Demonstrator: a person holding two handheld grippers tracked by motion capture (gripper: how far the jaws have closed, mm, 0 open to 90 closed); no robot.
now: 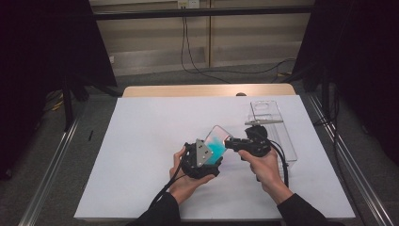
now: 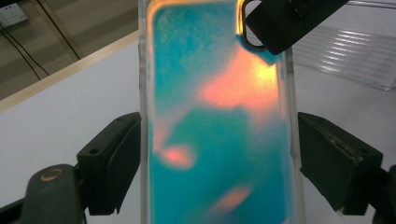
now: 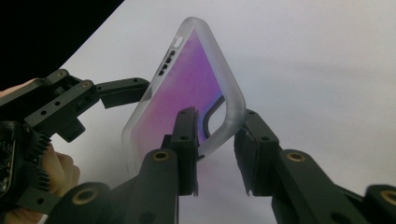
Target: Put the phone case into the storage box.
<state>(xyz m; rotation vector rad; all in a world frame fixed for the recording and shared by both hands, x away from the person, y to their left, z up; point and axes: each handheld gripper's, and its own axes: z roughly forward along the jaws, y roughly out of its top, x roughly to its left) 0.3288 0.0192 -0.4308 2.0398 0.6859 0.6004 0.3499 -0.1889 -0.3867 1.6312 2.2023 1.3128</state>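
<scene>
A translucent phone case (image 1: 217, 142) with a teal and orange back is held tilted above the white table cover (image 1: 141, 141). My left gripper (image 1: 212, 153) is shut across its width; in the left gripper view (image 2: 219, 163) both jaws press on the long edges of the case (image 2: 219, 116). My right gripper (image 1: 230, 141) meets the case from the right. In the right gripper view (image 3: 217, 149) its jaws straddle the corner of the case (image 3: 187, 88) by the camera cut-out, one inside the rim and one outside.
A clear plastic box (image 1: 273, 127) stands at the right of the table, just behind my right hand (image 1: 266, 169); it also shows in the left gripper view (image 2: 345, 56). The wooden table edge (image 1: 207, 89) runs along the back. Dark frame posts flank the table.
</scene>
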